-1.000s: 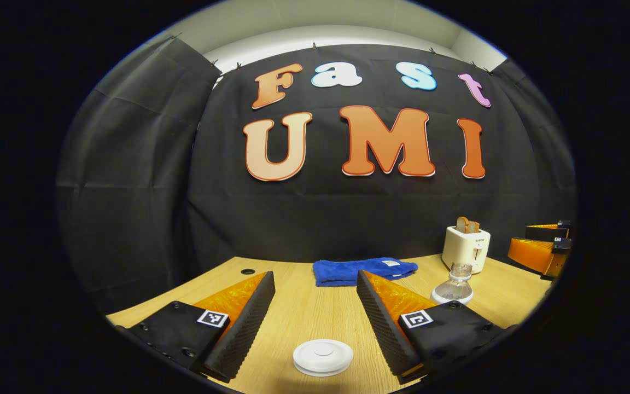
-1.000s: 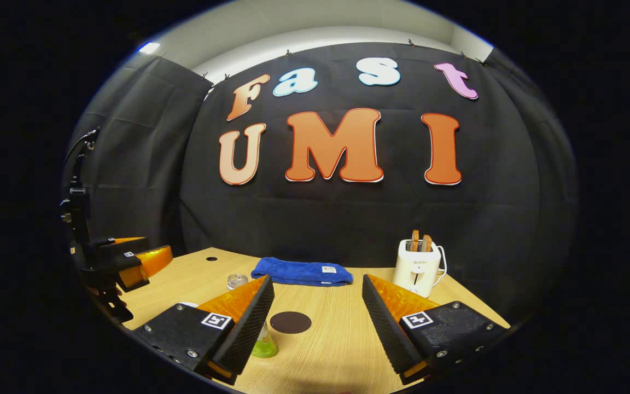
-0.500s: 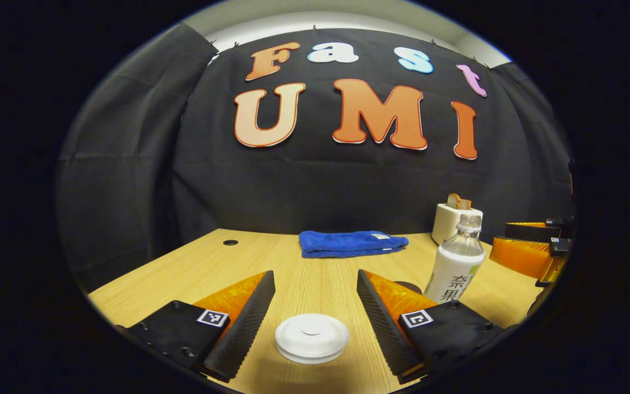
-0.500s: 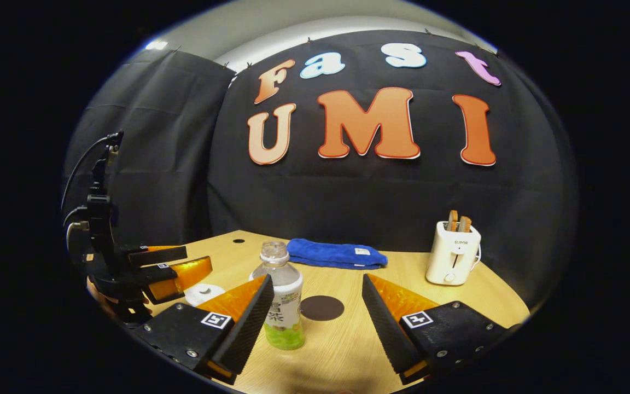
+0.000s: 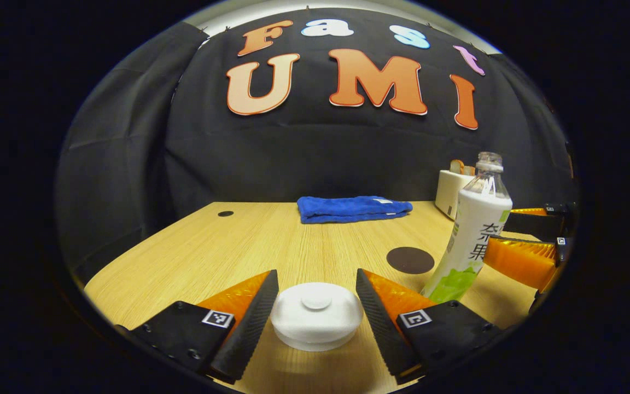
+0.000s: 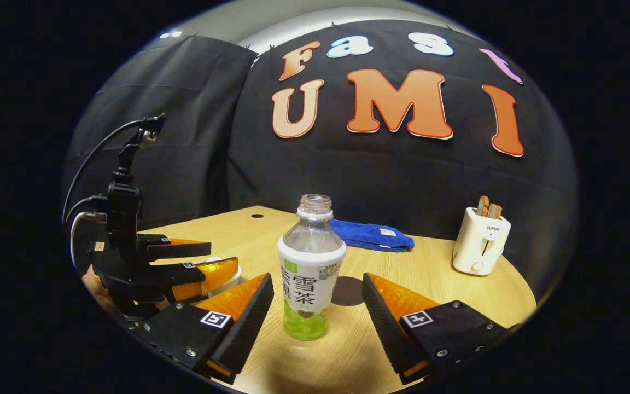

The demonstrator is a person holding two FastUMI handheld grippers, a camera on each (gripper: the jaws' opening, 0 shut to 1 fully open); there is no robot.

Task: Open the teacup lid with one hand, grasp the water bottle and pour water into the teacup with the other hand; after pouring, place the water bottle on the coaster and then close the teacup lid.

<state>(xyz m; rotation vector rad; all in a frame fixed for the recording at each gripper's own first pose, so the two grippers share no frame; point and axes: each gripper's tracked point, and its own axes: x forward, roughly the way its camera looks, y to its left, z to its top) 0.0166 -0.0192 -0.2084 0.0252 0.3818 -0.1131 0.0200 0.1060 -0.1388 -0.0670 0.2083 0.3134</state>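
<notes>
1. Left tongs (image 5: pixel 315 317), left gripper view: fingers spread apart, one on each side of the white teacup lid (image 5: pixel 316 314); a narrow gap shows on both sides, so they do not appear to press on it.
2. Teacup lid, same view: round, white, with a small knob on top, seated low on the bench (image 5: pixel 271 246) and between the fingertips.
3. Water bottle (image 5: pixel 472 232), same view: upright, uncapped, white label with a green base, standing right of the lid and beyond the right finger.
4. Coaster (image 5: pixel 410 260), same view: dark round disc flat on the bench, just left of the bottle and apart from it.
5. Blue towel (image 5: pixel 353 208), same view: folded, far behind the lid near the booth wall. Toaster (image 5: pixel 450 191) with bread slices partly behind the bottle.
6. Right tongs (image 5: pixel 523 246), same view: orange fingers just beyond the bottle, on its right.
7. Right tongs (image 6: pixel 318 317), right gripper view: fingers wide apart, the water bottle (image 6: pixel 310 268) upright between them, touching neither.
8. Coaster (image 6: pixel 348 290), same view: just behind the bottle, to its right.
9. Left tongs (image 6: pixel 194 268), same view: left of the bottle, with a white rim of the teacup showing beside the orange fingers.
10. Blue towel (image 6: pixel 372 235) and toaster (image 6: pixel 480 241), same view: behind and to the right of the bottle.
</notes>
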